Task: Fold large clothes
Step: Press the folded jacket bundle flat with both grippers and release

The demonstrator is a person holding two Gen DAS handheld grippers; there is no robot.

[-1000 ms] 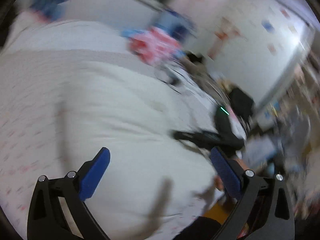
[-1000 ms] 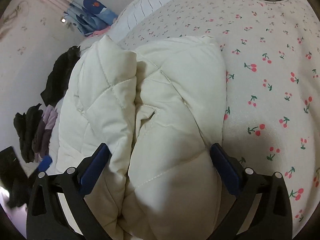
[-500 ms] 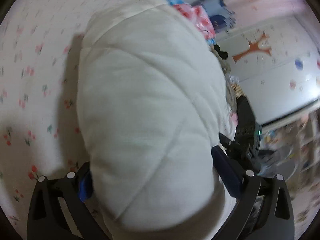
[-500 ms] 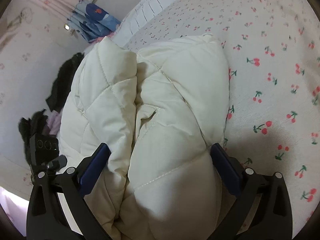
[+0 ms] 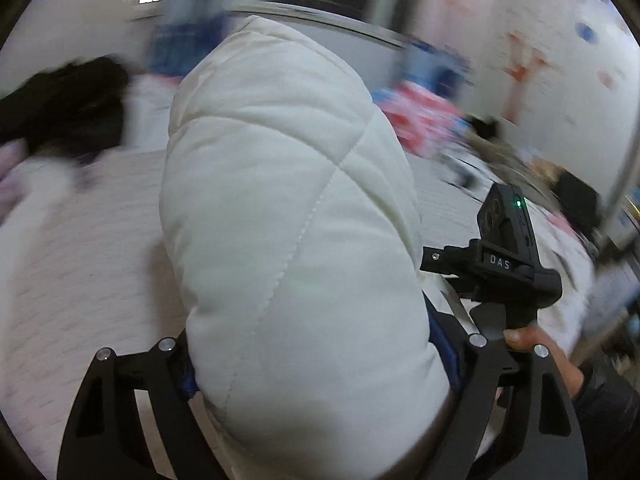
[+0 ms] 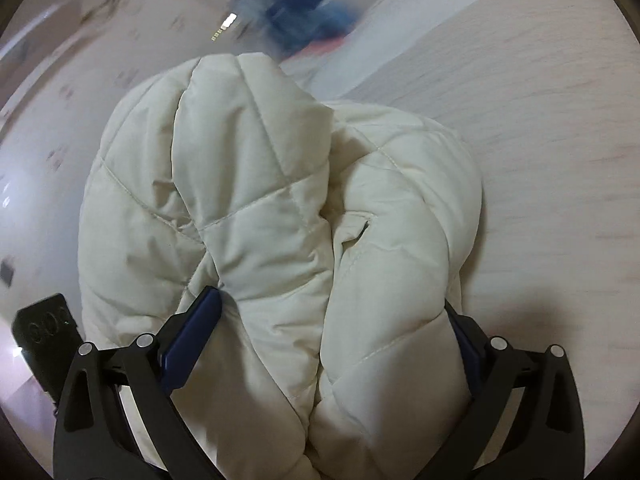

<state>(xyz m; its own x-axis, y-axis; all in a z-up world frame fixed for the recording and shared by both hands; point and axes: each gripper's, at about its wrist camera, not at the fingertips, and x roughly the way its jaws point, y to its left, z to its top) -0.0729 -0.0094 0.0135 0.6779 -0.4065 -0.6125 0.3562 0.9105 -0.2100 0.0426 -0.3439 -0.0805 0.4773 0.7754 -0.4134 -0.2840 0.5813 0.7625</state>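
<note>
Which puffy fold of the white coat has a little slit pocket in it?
In the right wrist view, the right-hand fold of the puffy white coat has it. A short dark slit pocket shows on its quilted side. The left-hand fold shows only stitched seams.

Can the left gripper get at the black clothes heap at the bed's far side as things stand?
Probably not: the left gripper is closing around the white quilted jacket, whose bulk fills its jaws and partly blocks the black clothes.

Dim indoor light; backgrounds motion-blurred; fisheye bending, dark vignette at edges.
</note>
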